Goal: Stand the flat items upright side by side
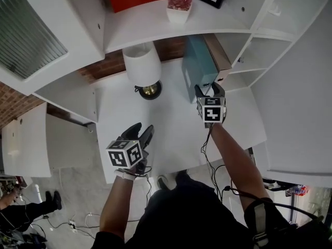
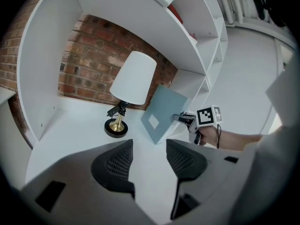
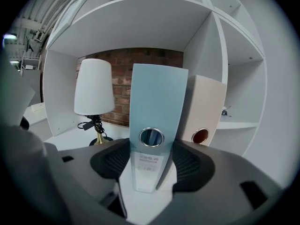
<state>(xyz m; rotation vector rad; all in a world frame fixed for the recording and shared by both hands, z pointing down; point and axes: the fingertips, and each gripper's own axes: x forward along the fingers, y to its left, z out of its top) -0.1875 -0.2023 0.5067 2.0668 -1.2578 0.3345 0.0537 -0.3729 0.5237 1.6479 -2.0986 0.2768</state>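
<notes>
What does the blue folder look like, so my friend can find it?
Find the white shelf unit with a brick wall behind. Right of the lamp on it, two folders stand together. The blue folder is nearer the lamp; its neighbour is a beige folder.

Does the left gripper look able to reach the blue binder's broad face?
Probably yes: left gripper open and empty, bare shelf ahead, lamp off to one side, right gripper only on the spine of the blue binder.

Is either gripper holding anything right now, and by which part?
The right gripper clamps the light blue binder by its lower spine; the left gripper holds nothing.
</notes>
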